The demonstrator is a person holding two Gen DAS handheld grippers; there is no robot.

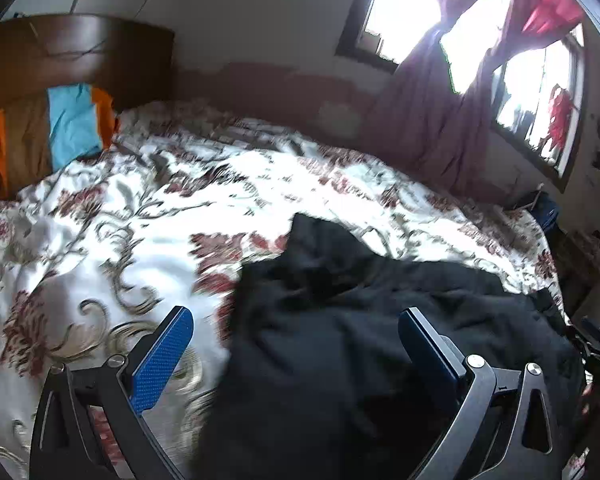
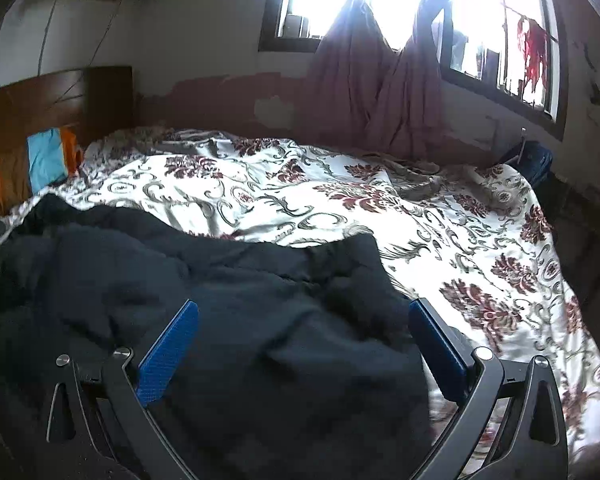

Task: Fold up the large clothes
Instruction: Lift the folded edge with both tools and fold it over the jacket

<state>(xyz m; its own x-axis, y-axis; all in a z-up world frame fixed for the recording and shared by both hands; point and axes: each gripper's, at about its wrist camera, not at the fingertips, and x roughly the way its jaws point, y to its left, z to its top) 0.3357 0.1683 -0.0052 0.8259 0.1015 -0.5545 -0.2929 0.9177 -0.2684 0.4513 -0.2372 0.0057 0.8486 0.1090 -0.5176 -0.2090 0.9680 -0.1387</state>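
1. Our left hand-held gripper (image 1: 296, 320) hangs over the near edge of the bed with its blue-padded fingers (image 1: 162, 360) spread wide, nothing between them; one finger stands over the bedspread, the other over dark cloth.
2. Our right hand-held gripper (image 2: 304, 312) is likewise spread wide and empty, its blue pads (image 2: 168, 352) framing the same dark cloth from the other side.
3. The black garment (image 1: 360, 320) lies crumpled on the near part of the bed, bunched in loose folds, one corner raised in a peak toward the middle of the mattress; in the right wrist view the black garment (image 2: 204, 292) fills the lower left of the frame.
4. Under it stretches a white bedspread (image 1: 140, 216) printed with dark red flowers and grey scrolls, rumpled across the bed.
5. At the far left, a blue, orange and brown pillow (image 1: 60, 128) leans against the wooden headboard (image 1: 80, 48).
6. Beyond the bed, a purple curtain (image 1: 440, 112) hangs bunched beside bright windows (image 1: 404, 4) in a worn wall.
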